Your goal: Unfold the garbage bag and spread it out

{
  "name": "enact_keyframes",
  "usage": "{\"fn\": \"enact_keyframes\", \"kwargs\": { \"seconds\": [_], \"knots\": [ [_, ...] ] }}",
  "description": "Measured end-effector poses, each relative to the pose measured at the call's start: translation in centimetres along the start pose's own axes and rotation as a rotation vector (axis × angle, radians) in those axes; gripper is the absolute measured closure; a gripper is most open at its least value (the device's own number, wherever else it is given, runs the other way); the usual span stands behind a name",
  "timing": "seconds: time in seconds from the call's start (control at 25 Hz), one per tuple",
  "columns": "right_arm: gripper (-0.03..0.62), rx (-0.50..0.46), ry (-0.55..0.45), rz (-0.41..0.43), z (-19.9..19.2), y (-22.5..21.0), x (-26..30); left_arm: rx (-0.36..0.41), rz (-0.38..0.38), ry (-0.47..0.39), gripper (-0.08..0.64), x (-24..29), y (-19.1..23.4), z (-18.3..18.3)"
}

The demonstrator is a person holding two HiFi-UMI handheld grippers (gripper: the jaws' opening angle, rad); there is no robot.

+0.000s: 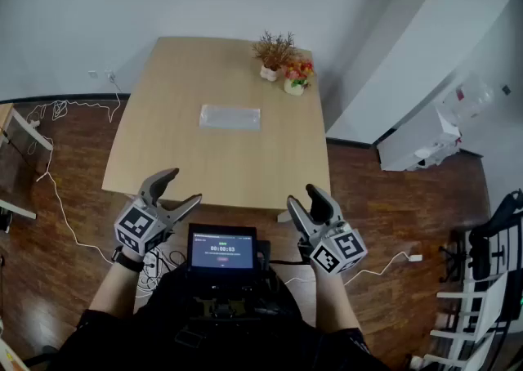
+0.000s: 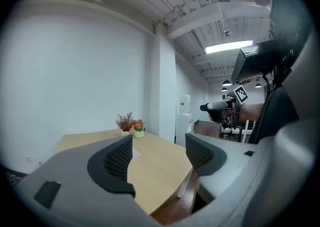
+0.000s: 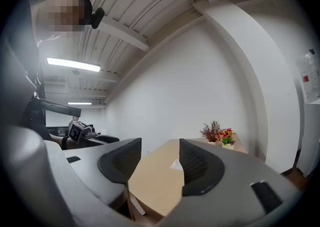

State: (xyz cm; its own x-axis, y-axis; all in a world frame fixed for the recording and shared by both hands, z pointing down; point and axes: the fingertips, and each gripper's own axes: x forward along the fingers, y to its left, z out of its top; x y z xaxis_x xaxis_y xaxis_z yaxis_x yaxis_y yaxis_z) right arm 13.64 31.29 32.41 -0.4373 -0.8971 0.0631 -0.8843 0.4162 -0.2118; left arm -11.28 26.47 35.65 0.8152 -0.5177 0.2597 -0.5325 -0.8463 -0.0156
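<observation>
Left gripper (image 1: 181, 185) low, jaws spread, empty. Right gripper (image 1: 304, 196) beside it, jaws also apart, nothing between. Both short of the worktop (image 1: 172, 91) edge. Folded garbage bag (image 1: 230, 117) lies flat mid-worktop, well ahead, untouched. Judgement: reach forward, pinch one loose edge only, pin the rest.

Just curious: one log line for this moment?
folded clear plastic bag: untouched on wooden table | left gripper: jaws open | right gripper: jaws open
</observation>
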Motion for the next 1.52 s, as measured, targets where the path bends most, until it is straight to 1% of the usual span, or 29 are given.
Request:
{"fn": "enact_keyframes", "kwargs": {
  "seconds": [0.16,0.28,0.36,0.44,0.48,0.6,0.68,0.72,0.96,1.12,1.24,1.28,1.52],
  "knots": [
    [0.336,-0.002,0.000,0.009,-0.2,-0.5,-0.5,-0.035,0.014,-0.004,0.224,0.9,-1.2,0.5],
    [0.336,0.001,-0.001,0.026,-0.4,-0.8,-0.9,-0.018,0.010,-0.002,0.229,1.5,-1.9,0.3],
    [0.354,0.008,0.000,0.034,-0.6,-1.1,-0.9,-0.012,0.009,0.002,0.229,1.8,-2.1,0.2],
    [0.355,0.017,0.000,0.037,-0.7,-1.3,-0.6,-0.047,0.022,0.001,0.229,2.0,-2.4,0.7],
    [0.355,0.020,0.000,0.039,-0.7,-1.4,-0.4,-0.056,0.025,0.003,0.229,2.0,-2.4,0.7],
    [0.356,0.016,0.003,0.050,-0.6,-1.5,0.4,-0.029,0.019,0.020,0.229,2.3,-1.7,-0.1],
    [0.356,0.012,0.007,0.052,-0.5,-1.7,1.0,-0.057,0.032,0.014,0.229,2.5,-1.1,0.4],
    [0.356,0.012,0.009,0.051,-0.5,-1.8,1.5,-0.066,0.037,0.011,0.231,2.7,-0.7,0.6],
    [0.356,0.006,0.020,0.031,-0.2,-3.1,5.0,-0.029,0.000,0.026,0.238,4.9,2.7,-0.6],
    [0.356,-0.007,0.022,0.007,0.8,-4.5,7.9,-0.069,-0.020,0.026,0.238,7.5,5.4,-0.1],
    [0.356,-0.013,0.029,-0.019,1.2,-5.7,10.2,-0.059,-0.052,0.032,0.241,9.7,7.6,0.0],
    [0.356,-0.015,0.032,-0.028,1.3,-6.0,11.0,-0.054,-0.062,0.036,0.241,10.3,8.4,0.1],
    [0.357,-0.036,0.041,-0.082,2.6,-7.5,15.8,0.028,-0.146,0.062,0.247,13.8,12.6,-0.5]
  ]
}}
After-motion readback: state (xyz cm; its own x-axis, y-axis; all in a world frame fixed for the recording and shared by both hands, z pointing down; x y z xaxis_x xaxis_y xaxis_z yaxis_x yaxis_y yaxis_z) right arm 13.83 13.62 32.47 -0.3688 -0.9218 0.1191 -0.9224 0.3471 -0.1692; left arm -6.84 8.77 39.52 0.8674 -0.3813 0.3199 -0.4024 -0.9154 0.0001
